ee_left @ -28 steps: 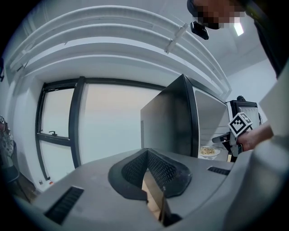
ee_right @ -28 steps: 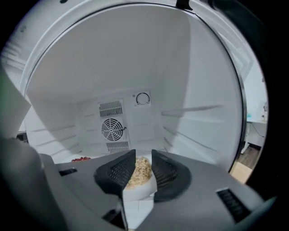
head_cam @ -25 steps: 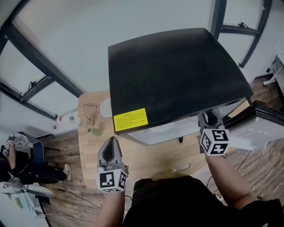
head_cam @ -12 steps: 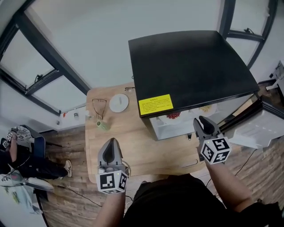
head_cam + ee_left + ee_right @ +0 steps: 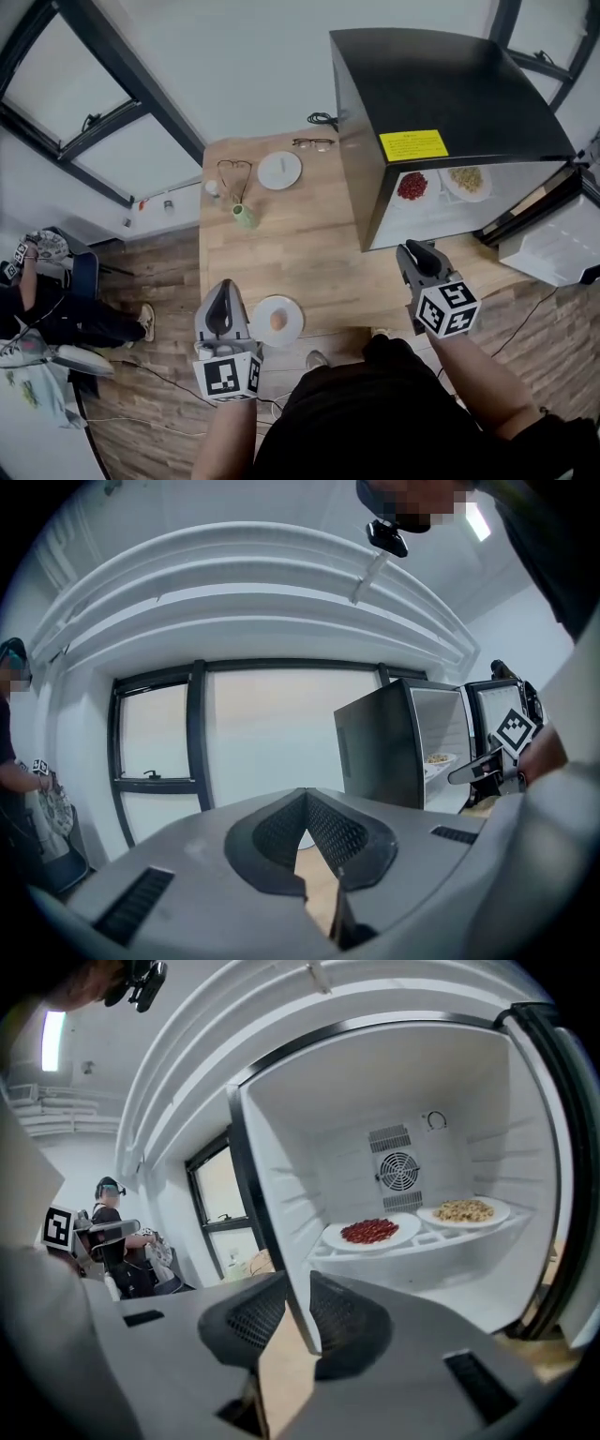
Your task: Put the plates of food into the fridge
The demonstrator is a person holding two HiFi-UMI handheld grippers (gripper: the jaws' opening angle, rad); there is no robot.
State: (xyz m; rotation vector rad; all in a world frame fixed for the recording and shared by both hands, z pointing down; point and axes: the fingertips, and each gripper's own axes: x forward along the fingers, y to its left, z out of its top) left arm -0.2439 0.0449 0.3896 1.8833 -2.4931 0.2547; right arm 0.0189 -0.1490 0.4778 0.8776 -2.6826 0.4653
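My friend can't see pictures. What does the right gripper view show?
An open white fridge holds a plate of red food and a plate of pale food on one shelf. In front, the right gripper has its jaws a little apart, nothing between them, having just been closing.

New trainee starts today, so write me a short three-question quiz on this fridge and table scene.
1. How many plates stand inside the fridge? A one, B two, C four.
2. True or false: the plate nearest the person on the table is empty.
3. Fill in: in the head view, the red food lies to the ___ of the beige food.
Key: 1 B. 2 false, it holds a round brown piece of food. 3 left.
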